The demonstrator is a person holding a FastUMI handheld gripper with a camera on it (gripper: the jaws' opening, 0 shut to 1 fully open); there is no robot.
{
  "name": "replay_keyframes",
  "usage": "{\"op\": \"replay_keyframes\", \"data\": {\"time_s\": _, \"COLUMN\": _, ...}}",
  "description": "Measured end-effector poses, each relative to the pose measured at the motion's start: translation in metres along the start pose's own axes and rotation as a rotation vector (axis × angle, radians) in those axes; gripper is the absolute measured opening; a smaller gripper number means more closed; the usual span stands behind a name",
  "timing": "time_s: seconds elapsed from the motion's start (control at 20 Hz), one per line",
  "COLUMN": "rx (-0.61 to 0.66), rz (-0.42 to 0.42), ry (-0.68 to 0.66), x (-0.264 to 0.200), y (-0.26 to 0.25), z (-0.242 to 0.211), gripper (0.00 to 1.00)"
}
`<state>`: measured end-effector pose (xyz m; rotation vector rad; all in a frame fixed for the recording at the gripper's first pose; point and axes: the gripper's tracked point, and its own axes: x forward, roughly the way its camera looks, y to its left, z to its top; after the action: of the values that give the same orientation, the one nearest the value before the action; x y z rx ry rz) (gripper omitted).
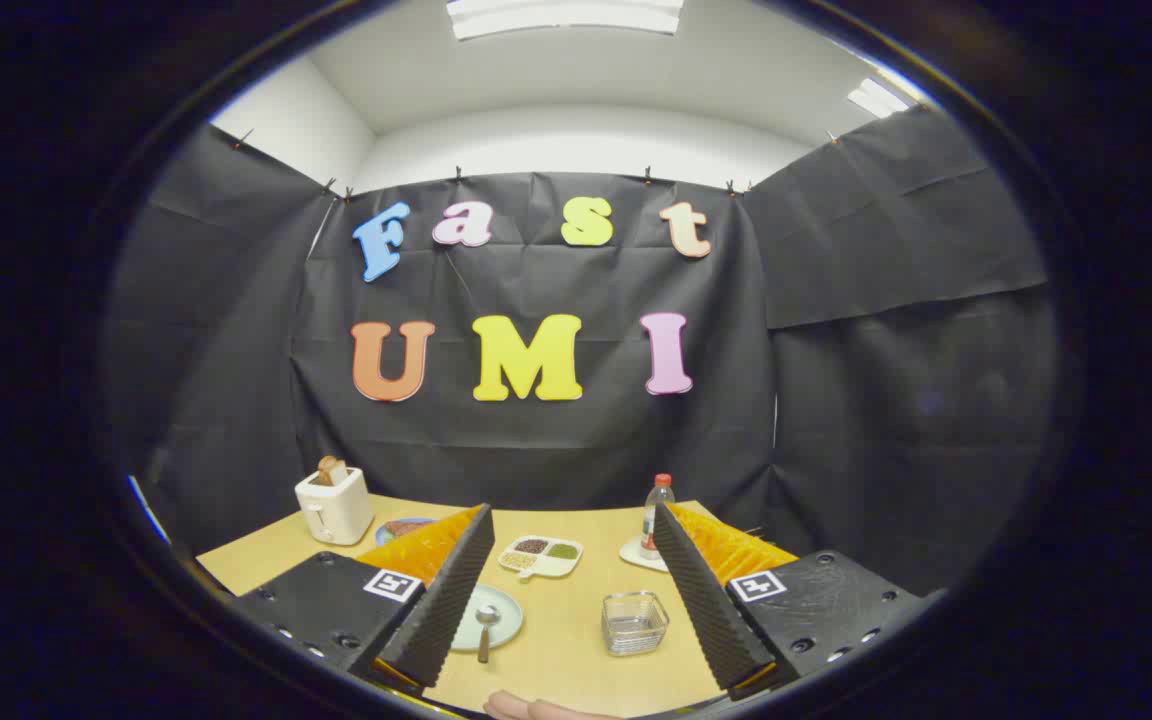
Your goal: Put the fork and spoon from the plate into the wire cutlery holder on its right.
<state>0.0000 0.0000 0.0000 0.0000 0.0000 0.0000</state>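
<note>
One spoon [485,628] on one plate [508,610]; claw [576,600] spread wide, empty.

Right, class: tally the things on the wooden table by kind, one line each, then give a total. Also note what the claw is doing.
Toaster: 1
Plate: 1
Spoon: 1
Wire cutlery holder: 1
Divided dish: 1
Bottle: 1
Saucer: 1
Bowl: 1
Total: 8
Claw: open, holding nothing; plate and holder lie between its fingers.

Forward over table [576,640], seemingly high
</note>
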Motion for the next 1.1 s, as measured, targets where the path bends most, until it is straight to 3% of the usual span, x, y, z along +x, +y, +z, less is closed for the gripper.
{"op": "replay_keyframes", "data": {"time_s": 1.1, "rx": -0.01, "rz": 0.064, "ry": 0.058, "x": 0.016, "y": 0.026, "z": -0.023, "gripper": 0.96}}
